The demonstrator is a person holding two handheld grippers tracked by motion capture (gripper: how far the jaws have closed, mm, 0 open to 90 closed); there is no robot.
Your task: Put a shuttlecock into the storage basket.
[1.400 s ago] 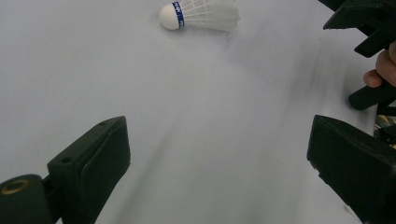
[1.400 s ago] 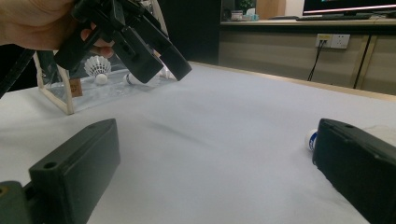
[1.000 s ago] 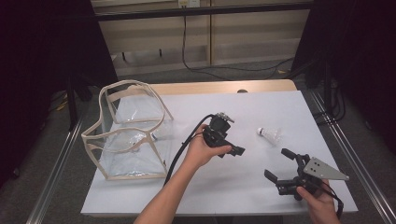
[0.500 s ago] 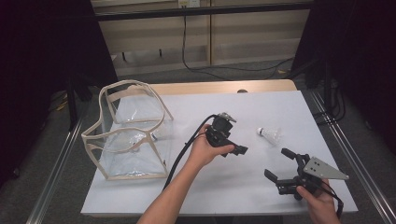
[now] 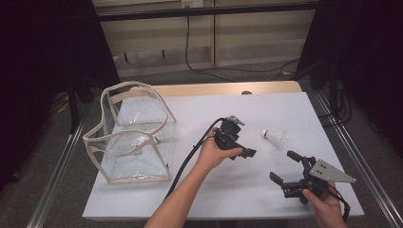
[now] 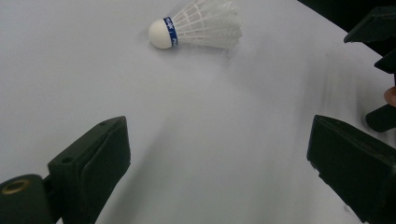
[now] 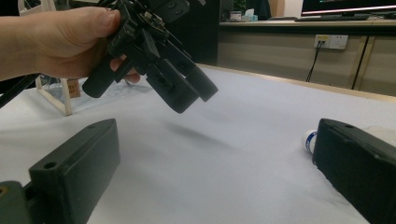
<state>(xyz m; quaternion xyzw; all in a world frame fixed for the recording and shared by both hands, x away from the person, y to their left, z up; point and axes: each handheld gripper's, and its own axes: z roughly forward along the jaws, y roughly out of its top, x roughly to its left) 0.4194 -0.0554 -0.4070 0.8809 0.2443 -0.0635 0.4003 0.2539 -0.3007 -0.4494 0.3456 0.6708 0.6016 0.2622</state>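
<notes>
A white shuttlecock (image 5: pixel 274 137) with a blue band lies on its side on the white table (image 5: pixel 199 194), right of centre. My left gripper (image 5: pixel 242 142), held in a hand, hovers just left of it, tilted down toward it. In the left gripper view the shuttlecock (image 6: pixel 196 25) lies ahead of the open left gripper (image 6: pixel 219 158), with nothing between the jaws. My right gripper (image 5: pixel 283 166) stands open near the front right corner. In the right gripper view the open right gripper (image 7: pixel 219 172) faces the left gripper (image 7: pixel 159 70), and its right jaw half hides the shuttlecock (image 7: pixel 308 140).
A clear plastic bag with beige trim (image 5: pixel 133 137) stands open on the table's left side; its corner (image 7: pixel 60 98) sits behind the hand. A black cable (image 5: pixel 183 166) trails from the left gripper toward the front edge. Metal rails (image 5: pixel 57 175) run along both sides.
The left gripper has drifted a little to the right, toward the shuttlecock. The right gripper has stayed in place, still open.
</notes>
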